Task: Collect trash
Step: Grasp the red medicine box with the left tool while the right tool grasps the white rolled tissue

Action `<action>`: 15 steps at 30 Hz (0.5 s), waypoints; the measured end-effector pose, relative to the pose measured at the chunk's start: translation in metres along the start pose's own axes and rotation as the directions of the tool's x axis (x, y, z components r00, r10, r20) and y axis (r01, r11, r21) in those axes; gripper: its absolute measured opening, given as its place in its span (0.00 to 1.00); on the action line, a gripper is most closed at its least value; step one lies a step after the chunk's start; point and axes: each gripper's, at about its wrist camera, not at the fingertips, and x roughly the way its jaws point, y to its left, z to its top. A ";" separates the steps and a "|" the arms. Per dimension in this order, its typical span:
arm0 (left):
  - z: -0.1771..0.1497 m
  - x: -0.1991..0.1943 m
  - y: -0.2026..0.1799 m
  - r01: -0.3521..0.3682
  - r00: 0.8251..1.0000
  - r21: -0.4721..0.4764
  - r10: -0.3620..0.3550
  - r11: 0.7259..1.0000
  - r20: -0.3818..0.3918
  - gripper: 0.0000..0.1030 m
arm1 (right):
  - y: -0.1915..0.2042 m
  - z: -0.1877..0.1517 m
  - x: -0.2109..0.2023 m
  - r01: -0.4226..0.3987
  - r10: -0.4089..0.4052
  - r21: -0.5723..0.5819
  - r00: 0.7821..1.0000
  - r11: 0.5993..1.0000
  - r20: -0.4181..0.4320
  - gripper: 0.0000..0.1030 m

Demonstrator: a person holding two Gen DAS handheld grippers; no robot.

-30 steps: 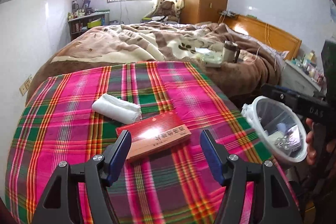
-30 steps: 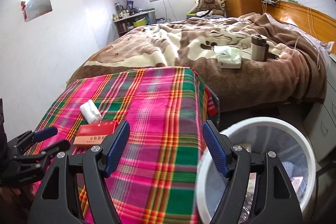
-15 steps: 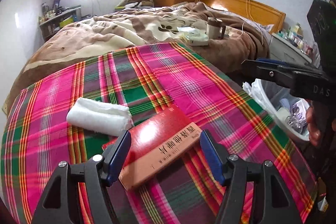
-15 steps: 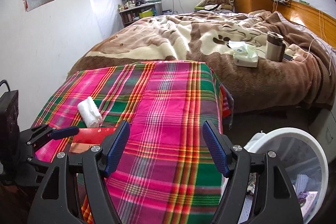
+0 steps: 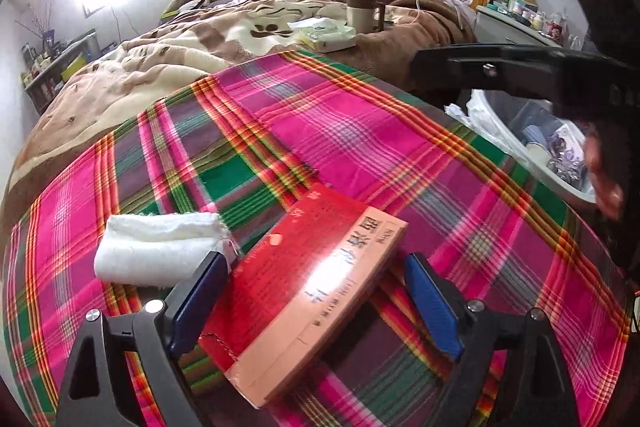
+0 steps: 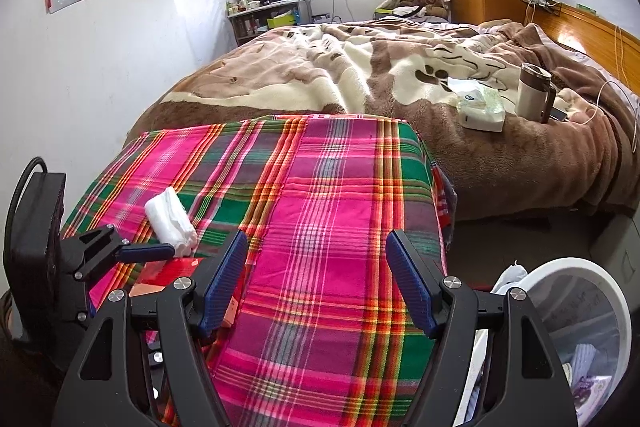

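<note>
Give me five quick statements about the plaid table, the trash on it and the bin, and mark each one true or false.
1. The red box lies between the jaws of the left gripper. True; those jaws are opening and do not press on it.
2. The white tissue wad is already in the bin. False; it lies on the plaid cloth beside the red box.
3. The right gripper holds the red box. False; its jaws are open with nothing between them.
4. The white bin stands off the table's edge with litter inside. True.
5. The mug stands on the plaid cloth. False; it stands on the brown blanket.
</note>
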 end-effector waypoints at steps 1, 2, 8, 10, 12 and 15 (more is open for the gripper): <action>-0.001 0.003 0.001 -0.004 1.000 -0.006 0.004 1.000 -0.019 0.87 | 0.001 -0.001 0.000 0.003 -0.003 0.001 1.000 1.000 -0.001 0.71; -0.002 0.007 0.003 -0.005 1.000 -0.011 0.005 1.000 -0.029 0.87 | 0.000 0.000 0.000 0.000 0.000 0.004 1.000 1.000 -0.002 0.71; -0.007 0.002 0.005 -0.009 1.000 -0.053 0.008 0.999 -0.017 0.87 | 0.003 0.001 -0.001 -0.001 0.001 -0.003 1.000 1.000 0.000 0.71; -0.011 -0.002 0.007 -0.014 1.000 -0.072 0.013 0.997 -0.017 0.83 | 0.005 0.001 -0.001 -0.005 0.005 -0.004 1.000 1.000 -0.001 0.71; -0.019 -0.009 0.007 -0.030 0.999 -0.094 0.028 0.995 -0.018 0.80 | 0.008 0.001 0.001 -0.004 0.004 -0.012 1.000 1.000 -0.006 0.71; -0.035 -0.023 0.012 -0.049 0.999 -0.147 0.046 0.988 -0.022 0.80 | 0.015 0.002 0.005 -0.017 0.017 -0.030 1.000 0.999 -0.013 0.71</action>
